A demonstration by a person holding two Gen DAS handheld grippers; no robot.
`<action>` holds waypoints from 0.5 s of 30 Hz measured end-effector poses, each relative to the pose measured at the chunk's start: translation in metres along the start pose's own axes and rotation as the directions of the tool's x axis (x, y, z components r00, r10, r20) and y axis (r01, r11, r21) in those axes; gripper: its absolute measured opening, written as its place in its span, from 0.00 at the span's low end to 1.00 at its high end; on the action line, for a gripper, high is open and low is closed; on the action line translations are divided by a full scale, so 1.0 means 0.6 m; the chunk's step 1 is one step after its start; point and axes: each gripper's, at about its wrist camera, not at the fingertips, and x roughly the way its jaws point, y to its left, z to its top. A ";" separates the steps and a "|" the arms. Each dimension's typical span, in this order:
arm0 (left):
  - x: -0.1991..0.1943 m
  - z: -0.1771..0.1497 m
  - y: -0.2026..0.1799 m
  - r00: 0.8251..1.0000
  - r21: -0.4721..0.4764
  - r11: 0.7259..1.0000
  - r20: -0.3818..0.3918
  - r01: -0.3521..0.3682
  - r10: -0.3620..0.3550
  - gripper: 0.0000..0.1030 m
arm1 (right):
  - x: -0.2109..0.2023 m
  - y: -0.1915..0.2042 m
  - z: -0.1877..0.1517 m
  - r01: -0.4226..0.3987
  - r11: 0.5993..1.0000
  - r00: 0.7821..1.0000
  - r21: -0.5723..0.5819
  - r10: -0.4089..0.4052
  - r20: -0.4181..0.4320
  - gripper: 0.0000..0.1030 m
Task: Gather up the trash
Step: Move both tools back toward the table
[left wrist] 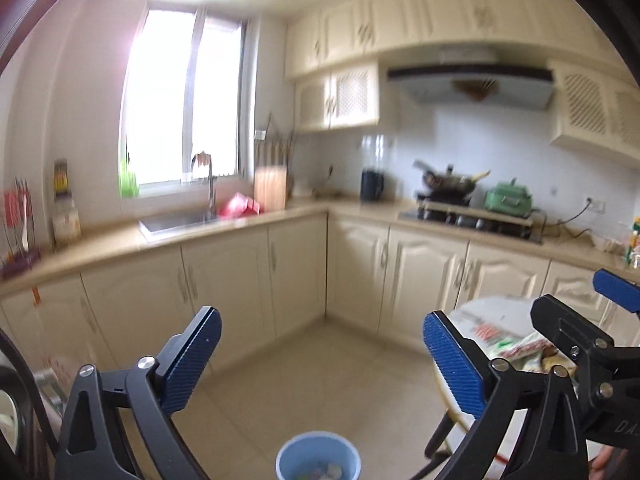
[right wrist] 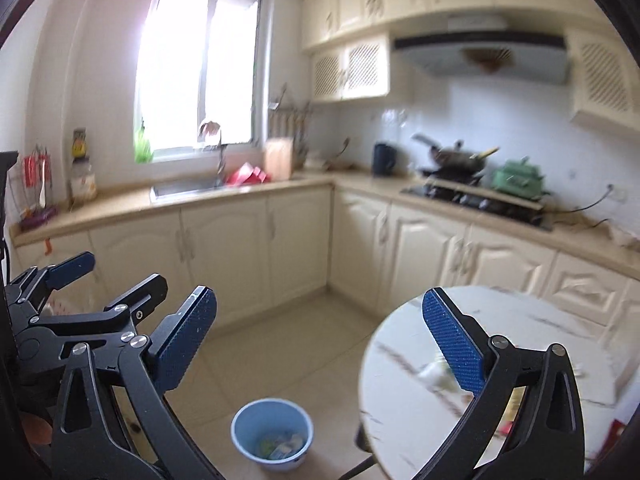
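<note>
Blue bin (right wrist: 272, 434): stands on the tiled floor, just left of the round tabletop (right wrist: 400, 400); open-topped.
Bin contents: a few scraps of trash (right wrist: 282, 446) lie on its bottom, pale, green and light blue; too blurred to name each one.
Round tabletop: white with marbled streaks, right of the bin; a small pale piece of litter (right wrist: 430, 374) lies on it near the right claw's finger, blurred.
More on the tabletop: in the left wrist view, green-and-white wrappers (left wrist: 520, 350) lie on it, behind the claws.
Left claw (left wrist: 320, 364): spread wide, nothing between its blue pads; held high above the bin, which shows at the lower edge between the fingers.
Right claw (right wrist: 320, 356): spread wide as well, empty; above the gap between bin and tabletop.
Sink (right wrist: 182, 190): set in the far kitchen tabletop beyond the bin, under the window; its inside cannot be made out.
Wok (right wrist: 456, 158): on the stove, beyond the round tabletop; a utensil handle sticks out of it.
</note>
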 end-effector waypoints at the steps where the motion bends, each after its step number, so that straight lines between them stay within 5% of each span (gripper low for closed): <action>1: -0.019 -0.002 -0.015 1.000 0.013 1.000 0.031 0.001 -0.001 0.99 | -0.021 -0.013 0.005 0.012 1.000 1.000 0.005 -0.012 0.017 1.00; 9: -0.142 -0.050 -0.122 0.985 0.054 0.996 0.156 0.072 -0.079 0.99 | -0.193 -0.061 0.030 0.122 0.991 0.981 0.045 -0.128 0.145 1.00; 15: -0.244 -0.154 -0.076 0.973 0.067 0.991 0.191 0.119 -0.130 0.99 | -0.266 -0.088 0.031 0.201 0.978 0.959 0.052 -0.208 0.195 1.00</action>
